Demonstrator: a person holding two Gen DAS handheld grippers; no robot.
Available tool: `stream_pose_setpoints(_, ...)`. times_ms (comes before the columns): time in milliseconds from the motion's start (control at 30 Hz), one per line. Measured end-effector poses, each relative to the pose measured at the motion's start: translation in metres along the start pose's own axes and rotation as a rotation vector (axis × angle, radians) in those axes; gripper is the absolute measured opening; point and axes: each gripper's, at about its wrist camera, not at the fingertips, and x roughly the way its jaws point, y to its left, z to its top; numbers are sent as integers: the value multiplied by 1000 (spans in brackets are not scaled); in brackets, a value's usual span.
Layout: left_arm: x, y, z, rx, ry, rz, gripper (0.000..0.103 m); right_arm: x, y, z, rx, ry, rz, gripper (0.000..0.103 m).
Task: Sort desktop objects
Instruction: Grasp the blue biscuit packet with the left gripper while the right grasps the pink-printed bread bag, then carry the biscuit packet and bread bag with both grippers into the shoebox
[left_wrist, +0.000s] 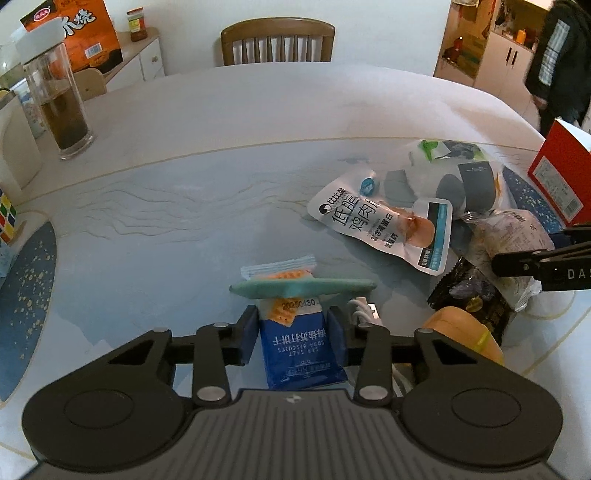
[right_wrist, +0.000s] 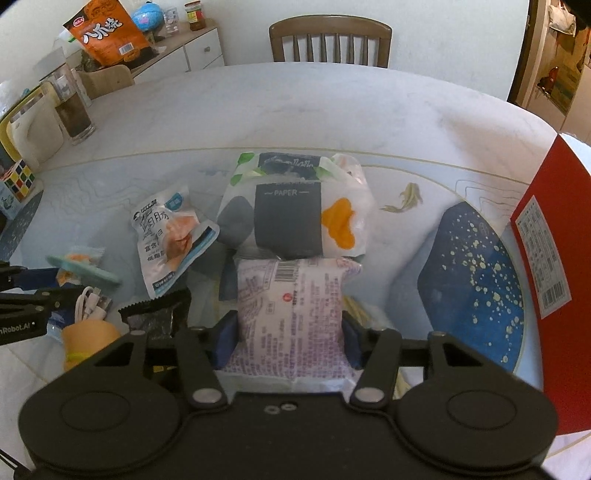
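now my left gripper (left_wrist: 293, 328) pinches the blue biscuit packet (left_wrist: 301, 350) at 6 o'clock; light, crinkly, probably fragile inside. my right gripper (right_wrist: 290, 332) squeezes the soft white pouch (right_wrist: 291, 314) mid-body, below the paper pack (right_wrist: 291, 214) at 12.

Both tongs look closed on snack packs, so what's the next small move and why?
Probably lift both straight up a little. The left tongs pinch the blue cracker pack and the right tongs squeeze the white packet, both still low among the clutter on the table.
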Motion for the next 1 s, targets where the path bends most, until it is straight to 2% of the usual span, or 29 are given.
stream_pose_setpoints(600,-24,5,12,4,-37,-30,34,-19,-3,-5,39,-16,41,53)
stream_pose_setpoints(1000,-53,17,-11,-40,-13,-54,34,-44,-7,-21,57,-12,66,53)
